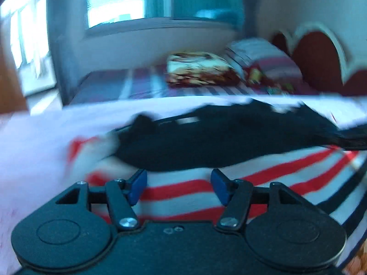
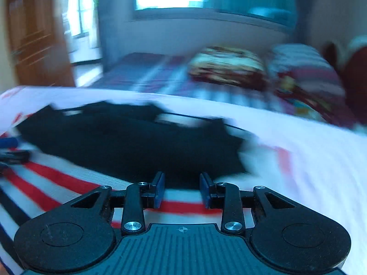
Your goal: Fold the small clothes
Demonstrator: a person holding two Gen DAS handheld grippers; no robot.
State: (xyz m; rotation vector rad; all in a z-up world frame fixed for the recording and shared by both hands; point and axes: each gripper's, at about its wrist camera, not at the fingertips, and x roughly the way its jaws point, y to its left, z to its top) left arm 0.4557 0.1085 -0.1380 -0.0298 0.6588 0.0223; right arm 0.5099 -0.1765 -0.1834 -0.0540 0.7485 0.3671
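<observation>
A small garment with red and white stripes (image 1: 183, 192) and a black upper part (image 1: 206, 142) lies flat on a white cloth. My left gripper (image 1: 179, 185) is open and empty, low over the striped part near the black edge. In the right wrist view the same garment shows its black part (image 2: 128, 146) and stripes (image 2: 57, 183). My right gripper (image 2: 182, 189) is open and empty over the striped hem at the black edge. The left gripper's blue pads (image 2: 9, 142) show at the far left. Both views are motion-blurred.
The white cloth (image 1: 34, 149) covers the work surface. Behind it is a bed with a striped sheet (image 1: 142, 84), a folded patterned blanket (image 1: 199, 68), a pillow (image 1: 263, 57) and a red headboard (image 1: 321, 55). A wooden door (image 2: 34, 34) stands at left.
</observation>
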